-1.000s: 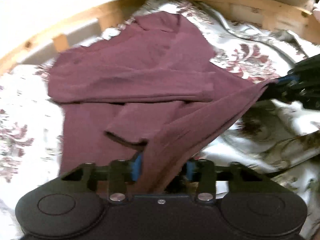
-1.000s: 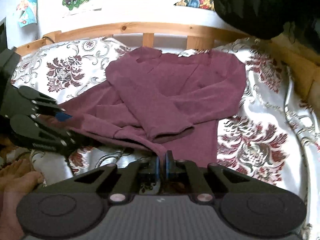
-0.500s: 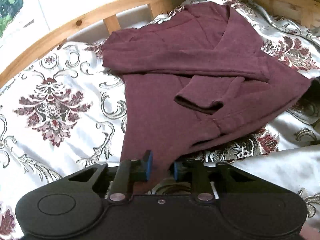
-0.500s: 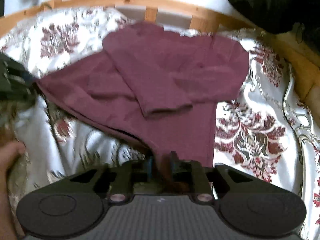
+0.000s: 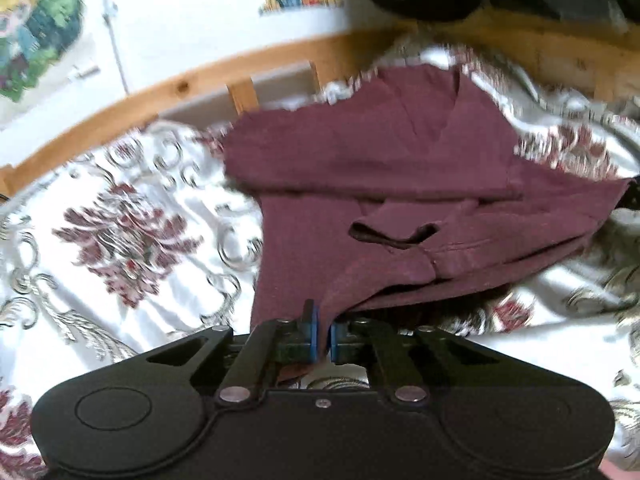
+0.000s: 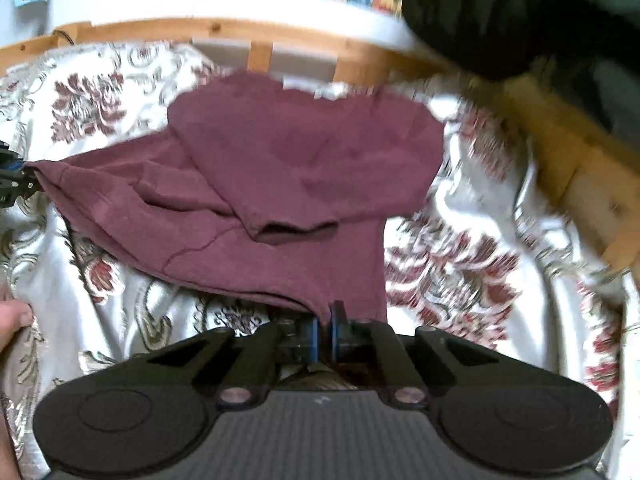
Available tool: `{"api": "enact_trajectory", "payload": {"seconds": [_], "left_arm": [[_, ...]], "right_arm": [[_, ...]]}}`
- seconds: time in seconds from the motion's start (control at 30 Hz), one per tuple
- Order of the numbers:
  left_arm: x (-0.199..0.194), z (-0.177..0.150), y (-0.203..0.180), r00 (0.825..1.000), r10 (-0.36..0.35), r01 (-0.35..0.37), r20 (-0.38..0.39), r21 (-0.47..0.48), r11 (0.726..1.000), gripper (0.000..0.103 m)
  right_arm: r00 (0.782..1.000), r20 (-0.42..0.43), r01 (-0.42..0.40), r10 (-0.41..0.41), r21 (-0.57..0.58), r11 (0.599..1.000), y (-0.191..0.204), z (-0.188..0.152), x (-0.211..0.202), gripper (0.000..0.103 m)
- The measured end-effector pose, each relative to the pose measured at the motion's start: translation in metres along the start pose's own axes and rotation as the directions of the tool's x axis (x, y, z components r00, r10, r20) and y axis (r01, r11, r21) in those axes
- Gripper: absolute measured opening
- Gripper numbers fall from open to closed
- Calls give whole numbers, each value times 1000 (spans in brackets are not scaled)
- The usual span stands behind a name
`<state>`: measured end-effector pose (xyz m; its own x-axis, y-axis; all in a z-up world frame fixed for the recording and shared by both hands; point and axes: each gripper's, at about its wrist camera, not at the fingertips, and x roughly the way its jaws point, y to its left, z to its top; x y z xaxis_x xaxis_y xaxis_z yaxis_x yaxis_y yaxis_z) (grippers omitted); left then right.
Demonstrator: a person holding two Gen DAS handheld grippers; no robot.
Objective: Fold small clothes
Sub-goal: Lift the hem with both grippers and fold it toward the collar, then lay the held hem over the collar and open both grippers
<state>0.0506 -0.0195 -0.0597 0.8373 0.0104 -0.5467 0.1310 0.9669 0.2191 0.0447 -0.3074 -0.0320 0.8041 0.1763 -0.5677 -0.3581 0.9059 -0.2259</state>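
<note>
Left wrist view: the left gripper (image 5: 323, 330) has its blue-padded fingers pressed together on a bottom corner of the maroon sweater (image 5: 360, 184), pinching the hem. The sweater lies on the floral bedspread (image 5: 120, 240), its collar end close to the wooden headboard rail (image 5: 180, 88), with both sleeves folded across the body. One cuff (image 5: 392, 236) lies open on the middle of the garment.

Right wrist view: the right gripper (image 6: 323, 330) is closed on the other bottom corner of the sweater (image 6: 300, 152), with fabric clamped between its fingers. The hem hangs raised above the bedspread (image 6: 460, 248) between the two grippers. The left gripper (image 6: 12, 180) appears at the left edge of this view, holding the far corner.
</note>
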Motion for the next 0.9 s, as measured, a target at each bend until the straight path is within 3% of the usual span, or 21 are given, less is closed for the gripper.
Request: {"api": "enact_trajectory", "payload": {"seconds": [0.23, 0.57, 0.73, 0.9], "left_arm": [[-46, 2, 19, 995, -79, 87, 61, -128, 988, 5], [-122, 20, 39, 968, -149, 177, 204, -124, 976, 5], [-127, 35, 34, 969, -164, 180, 186, -74, 981, 5], [-112, 78, 31, 972, -171, 179, 163, -35, 983, 5]], "right_arm": [[993, 119, 8, -21, 106, 994, -1, -4, -63, 6], [961, 273, 2, -38, 131, 991, 19, -24, -159, 6], [958, 286, -7, -32, 133, 991, 14, -12, -148, 6], [957, 291, -46, -18, 212, 976, -18, 11, -117, 6]]}}
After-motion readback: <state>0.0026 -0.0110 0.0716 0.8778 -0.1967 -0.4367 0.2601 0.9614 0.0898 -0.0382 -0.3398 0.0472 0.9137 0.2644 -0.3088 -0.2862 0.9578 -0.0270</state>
